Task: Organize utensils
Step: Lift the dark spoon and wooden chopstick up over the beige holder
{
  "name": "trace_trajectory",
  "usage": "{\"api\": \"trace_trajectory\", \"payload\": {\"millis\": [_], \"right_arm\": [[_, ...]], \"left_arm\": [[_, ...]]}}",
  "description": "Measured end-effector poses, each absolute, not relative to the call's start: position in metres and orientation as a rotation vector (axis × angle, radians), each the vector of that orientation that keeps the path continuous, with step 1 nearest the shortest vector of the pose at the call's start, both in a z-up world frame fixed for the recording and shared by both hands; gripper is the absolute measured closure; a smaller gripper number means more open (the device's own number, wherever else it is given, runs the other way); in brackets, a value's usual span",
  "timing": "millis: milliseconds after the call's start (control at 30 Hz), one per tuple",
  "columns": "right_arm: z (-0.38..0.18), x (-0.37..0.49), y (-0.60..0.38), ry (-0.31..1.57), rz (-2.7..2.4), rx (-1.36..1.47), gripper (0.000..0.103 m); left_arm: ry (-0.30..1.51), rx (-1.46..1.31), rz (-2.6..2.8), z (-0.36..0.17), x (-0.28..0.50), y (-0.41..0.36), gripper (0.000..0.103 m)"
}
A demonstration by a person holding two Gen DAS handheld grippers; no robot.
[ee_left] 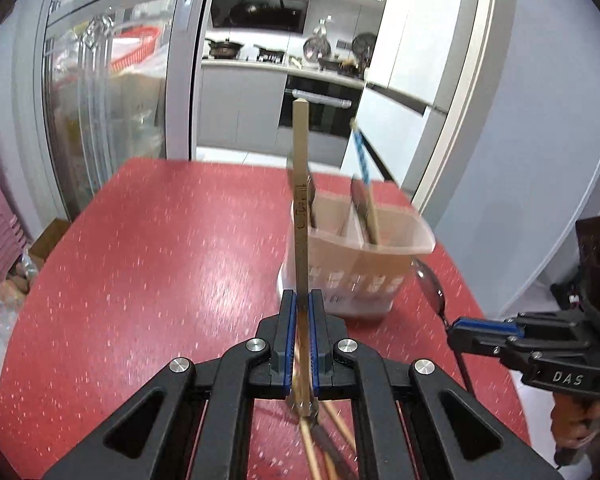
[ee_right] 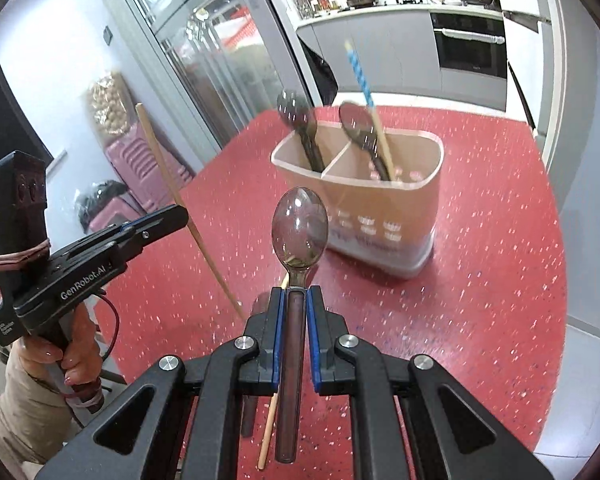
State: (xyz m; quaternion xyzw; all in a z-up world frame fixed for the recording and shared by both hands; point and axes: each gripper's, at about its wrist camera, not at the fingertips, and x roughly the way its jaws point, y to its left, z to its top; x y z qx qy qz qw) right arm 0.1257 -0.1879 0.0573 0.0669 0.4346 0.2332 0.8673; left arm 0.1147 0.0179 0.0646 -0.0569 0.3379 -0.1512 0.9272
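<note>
Utensils are split between the two tongs, the holder and the worktop. The left tongs (ee_left: pixel 303 300) are clamped on a single wooden chopstick (ee_left: pixel 301 200), which stands nearly upright and extends well past the pads; this attitude suits an end-first drop into a compartment. The right tongs (ee_right: pixel 296 296) are clamped on the handle of a translucent brown spoon (ee_right: pixel 299 226), bowl forward and clear of the pads, so the handle end can probably be lowered first only after a reorientation.

The utensil holder (ee_right: pixel 380 216) stands on the red speckled worktop (ee_left: pixel 160 260), at its far right part in the left wrist view. A central wall divides it into two compartments. The left compartment holds a dark slotted utensil (ee_right: pixel 296 120). The right compartment holds a dark spoon (ee_right: pixel 358 128) and a chopstick with a blue-and-white patterned top (ee_right: pixel 362 76); both lean against the rim. This suggests sorting by type, although the rule cannot be confirmed.

More chopsticks (ee_left: pixel 320 452) and a dark handle lie on the worktop beneath the left tongs, not yet sorted. Both tongs hover on the near side of the holder, apart from it and from each other.

Judgement: the task is partly complete. The next move calls for alignment of each held item above its matching compartment before release. Risk: a long chopstick may tip the light holder or strike the leaning items.
</note>
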Motion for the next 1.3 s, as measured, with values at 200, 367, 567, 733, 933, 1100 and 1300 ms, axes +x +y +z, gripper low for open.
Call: {"api": "trace_trajectory", "payload": {"millis": [200, 367, 567, 733, 933, 1100, 1300], "right_arm": [[0.078, 0.136, -0.199, 0.855, 0.480, 0.149, 0.091], [0.098, 0.150, -0.204, 0.795, 0.462, 0.135, 0.091], [0.121, 0.175, -0.207, 0.744, 0.444, 0.121, 0.091], [0.128, 0.200, -0.211, 0.718, 0.420, 0.127, 0.091], [0.125, 0.232, -0.212, 0.660, 0.382, 0.142, 0.091], [0.117, 0.249, -0.198, 0.574, 0.344, 0.083, 0.091], [0.094, 0.251, -0.184, 0.484, 0.296, -0.001, 0.091]], "left_arm": [[0.619, -0.125, -0.316, 0.098, 0.124, 0.013, 0.071], [0.574, -0.116, -0.315, 0.123, 0.140, 0.006, 0.071], [0.526, -0.116, -0.328, 0.145, 0.165, -0.003, 0.071], [0.514, -0.139, -0.320, 0.153, 0.194, -0.007, 0.071], [0.506, -0.142, -0.296, 0.144, 0.219, -0.014, 0.071], [0.505, -0.141, -0.295, 0.129, 0.233, -0.022, 0.071], [0.537, -0.133, -0.287, 0.097, 0.241, -0.028, 0.071]]}}
